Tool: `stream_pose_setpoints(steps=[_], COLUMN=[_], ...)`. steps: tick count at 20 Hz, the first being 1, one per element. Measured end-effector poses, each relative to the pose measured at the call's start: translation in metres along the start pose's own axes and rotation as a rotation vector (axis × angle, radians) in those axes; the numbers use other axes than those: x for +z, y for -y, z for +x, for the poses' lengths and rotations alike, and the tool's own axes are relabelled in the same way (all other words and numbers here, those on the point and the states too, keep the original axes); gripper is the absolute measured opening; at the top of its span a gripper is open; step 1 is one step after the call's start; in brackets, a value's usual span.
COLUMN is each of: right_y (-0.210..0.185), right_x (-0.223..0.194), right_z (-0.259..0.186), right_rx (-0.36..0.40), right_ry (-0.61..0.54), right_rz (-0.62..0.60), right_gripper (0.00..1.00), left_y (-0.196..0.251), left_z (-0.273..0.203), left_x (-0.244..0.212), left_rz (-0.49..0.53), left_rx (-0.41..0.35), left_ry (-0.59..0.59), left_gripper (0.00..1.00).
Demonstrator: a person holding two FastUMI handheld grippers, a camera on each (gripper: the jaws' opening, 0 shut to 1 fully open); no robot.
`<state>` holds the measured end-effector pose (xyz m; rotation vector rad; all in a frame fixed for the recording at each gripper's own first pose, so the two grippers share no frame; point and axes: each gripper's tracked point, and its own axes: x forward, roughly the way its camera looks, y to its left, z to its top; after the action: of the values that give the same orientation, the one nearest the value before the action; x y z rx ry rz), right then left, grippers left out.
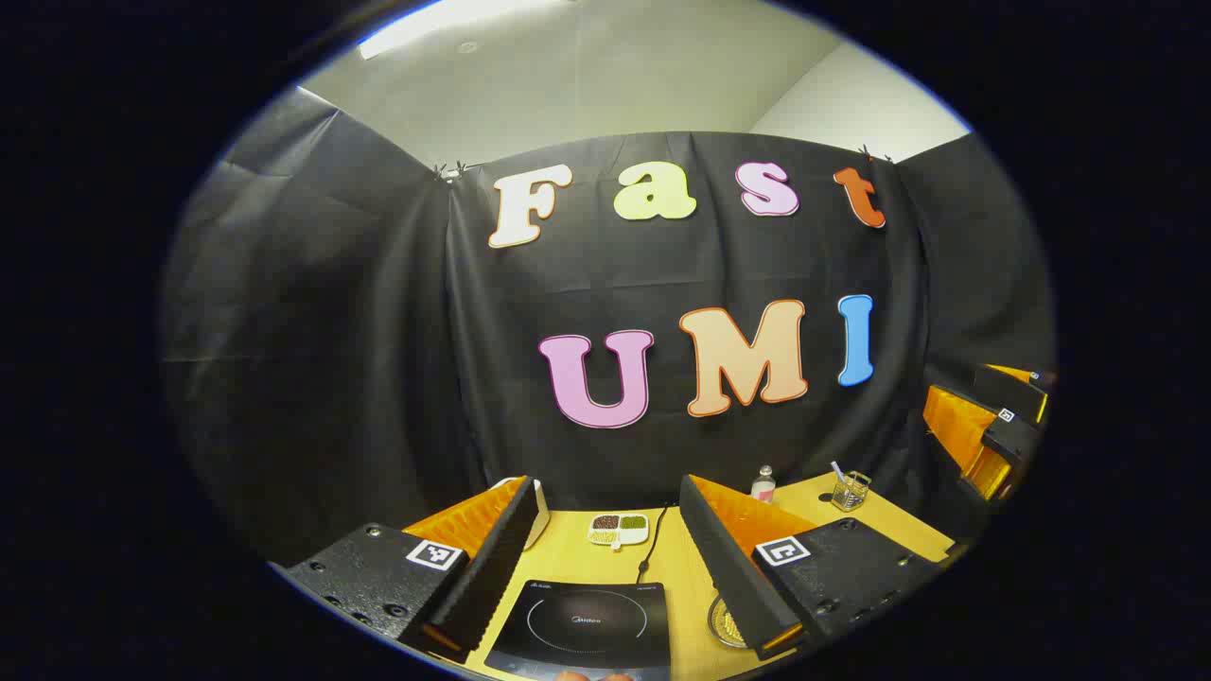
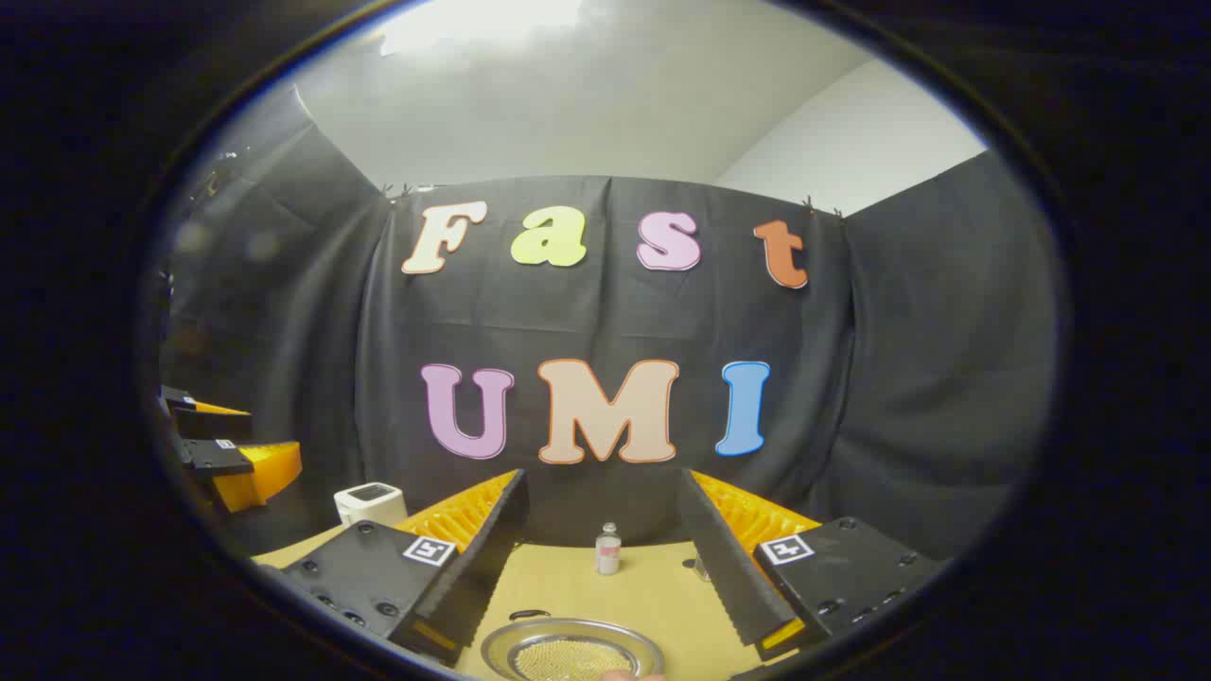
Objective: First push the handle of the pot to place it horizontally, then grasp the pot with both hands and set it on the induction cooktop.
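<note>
A yellow tabletop (image 1: 681, 567) stands in a booth walled with black cloth (image 1: 378, 331), with a pale ceiling (image 1: 587, 66) and a lit ceiling panel (image 1: 454, 19) above the cloth. In the left gripper view, the left gripper (image 1: 605, 530) hangs over the table with its two black-and-orange fingers spread wide apart, holding nothing. Between them lies the black induction cooktop (image 1: 587, 624), flat on the table with a round ring marked on its glass; a black cable (image 1: 651, 549) runs from its far edge toward the wall. Beyond the cooktop sits a small white divided dish (image 1: 619, 528) with dark and green fillings. Farther right on the table are a small bottle (image 1: 763, 484) and a clear glass cup (image 1: 850, 492) holding a straw-like stick. The pot's rim (image 1: 721, 622) shows as a metal edge just right of the cooktop, partly hidden behind the left gripper's right-hand finger. The right gripper (image 1: 993, 426) appears at the far right edge. In the right gripper view, the right gripper (image 2: 605, 539) is likewise spread open and empty, with the round metal pot (image 2: 568, 653) low between its fingers, a mesh surface visible inside it. The bottle stands beyond the pot, and a white boxy appliance (image 2: 369, 501) sits at the table's left.
</note>
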<state>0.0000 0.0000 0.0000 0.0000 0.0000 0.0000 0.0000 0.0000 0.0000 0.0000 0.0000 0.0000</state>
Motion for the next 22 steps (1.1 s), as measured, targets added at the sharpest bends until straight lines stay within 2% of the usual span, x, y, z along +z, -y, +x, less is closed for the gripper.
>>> stream_pose_setpoints(steps=[4, 5, 7, 9, 12, 22], right_y=[0.001, 0.003, 0.007, 0.01, 0.013, 0.014], right_x=[0.004, 0.005, 0.006, 0.007, 0.009, 0.002], right_z=[-0.001, -0.001, -0.002, -0.003, -0.003, -0.004], right_rx=[0.007, 0.005, 0.0, -0.001, 0.001, 0.029], right_ry=[0.014, 0.016, 0.018, 0.022, 0.028, 0.015], right_rz=[-0.001, 0.0, -0.001, -0.004, -0.002, 0.001], right_gripper=[0.99, 0.99, 0.99, 0.99, 0.99, 0.99], left_y=[0.009, 0.01, 0.014, 0.017, 0.019, 0.012], left_z=[0.001, 0.001, 0.002, 0.001, 0.0, -0.005], left_x=[0.002, 0.005, 0.008, 0.012, 0.013, 0.012], left_rz=[-0.005, -0.007, -0.011, -0.007, -0.003, -0.003], left_rx=[0.002, -0.001, -0.003, -0.002, 0.002, 0.039], left_ry=[0.009, 0.018, 0.032, 0.041, 0.048, 0.047], left_gripper=[0.95, 0.99, 0.99, 0.94, 0.99, 0.99])
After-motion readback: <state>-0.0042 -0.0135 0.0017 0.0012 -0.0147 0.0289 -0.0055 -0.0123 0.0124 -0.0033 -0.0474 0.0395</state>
